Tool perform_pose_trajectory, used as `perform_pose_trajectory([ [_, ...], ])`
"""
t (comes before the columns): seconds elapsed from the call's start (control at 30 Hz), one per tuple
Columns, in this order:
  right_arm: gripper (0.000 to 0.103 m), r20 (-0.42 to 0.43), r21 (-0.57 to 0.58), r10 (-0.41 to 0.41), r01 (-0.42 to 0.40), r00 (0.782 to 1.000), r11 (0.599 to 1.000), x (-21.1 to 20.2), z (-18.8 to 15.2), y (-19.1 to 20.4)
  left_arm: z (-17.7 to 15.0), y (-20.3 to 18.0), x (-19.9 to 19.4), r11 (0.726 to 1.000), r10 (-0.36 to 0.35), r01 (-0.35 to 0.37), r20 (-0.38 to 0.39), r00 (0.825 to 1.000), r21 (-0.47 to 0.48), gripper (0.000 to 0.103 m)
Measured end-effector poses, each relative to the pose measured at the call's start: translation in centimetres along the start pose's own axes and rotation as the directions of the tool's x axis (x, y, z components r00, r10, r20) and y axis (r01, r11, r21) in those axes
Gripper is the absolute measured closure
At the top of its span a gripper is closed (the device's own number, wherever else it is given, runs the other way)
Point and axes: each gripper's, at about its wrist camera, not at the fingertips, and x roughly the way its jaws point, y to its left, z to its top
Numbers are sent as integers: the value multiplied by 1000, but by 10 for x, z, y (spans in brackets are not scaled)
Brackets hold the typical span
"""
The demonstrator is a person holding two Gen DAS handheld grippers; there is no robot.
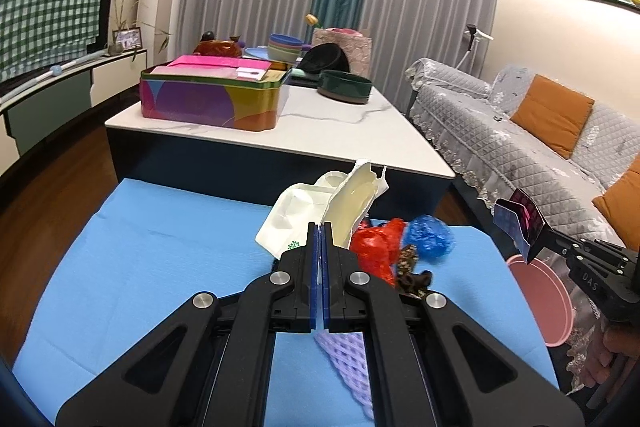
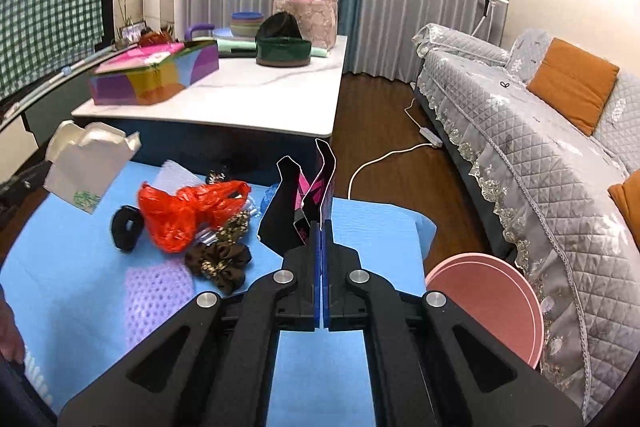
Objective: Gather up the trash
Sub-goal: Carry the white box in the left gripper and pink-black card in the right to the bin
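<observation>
Left wrist view: left gripper (image 1: 320, 227) clamped tight on a torn white paper carton (image 1: 316, 215), which stands up from the closed fingertips, raised above the blue mat (image 1: 160, 259). Just right of the fingers, on the mat: a crumpled red plastic bag (image 1: 378, 247), a blue plastic wad (image 1: 430, 235), a brown patterned scrunchie (image 1: 412, 267). Purple foam netting (image 1: 348, 359) lies under the gripper body. Far right, the right gripper (image 1: 532, 247) grips a dark pink-printed wrapper (image 1: 520, 223), above a pink bin (image 1: 540, 299) beside the mat.

Right wrist view: right gripper (image 2: 322, 227) closed on the black-and-pink wrapper (image 2: 300, 203); the wrapper rises from the fingertips, clear of the mat (image 2: 360, 227). To its left on the mat: red bag (image 2: 184, 211), scrunchie (image 2: 218, 261), a black ring-shaped item (image 2: 127, 227), purple netting (image 2: 156, 295). Upper left, the white carton (image 2: 90, 163) is held aloft by the left gripper, of which only a dark edge shows. Pink bin (image 2: 492, 295) sits at lower right, near the grey sofa (image 2: 540, 147). Behind, a marble-top table (image 2: 260, 95) carries a colourful tin (image 2: 156, 75).
</observation>
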Motion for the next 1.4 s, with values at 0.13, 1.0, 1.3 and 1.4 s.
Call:
perform_pose_trajectory([
  [0.13, 103, 18, 12, 2, -2, 1000, 1000, -23, -3, -2, -2, -7, -12, 1000, -18, 18, 6, 1000, 15, 102],
  [1.0, 103, 99, 5, 7, -7, 995, 1000, -88, 5, -49, -21, -54, -29, 995, -41, 48, -78, 996, 90, 102],
  [1.3, 103, 81, 75, -19, 13, 997, 997, -58, -18, -84, -32, -76, -15, 991, -47, 61, -112, 993, 117, 102],
  [1.4, 102, 81, 86, -37, 30, 996, 996, -54, -22, -96, -32, -84, -11, 990, -54, 69, -118, 992, 127, 102],
])
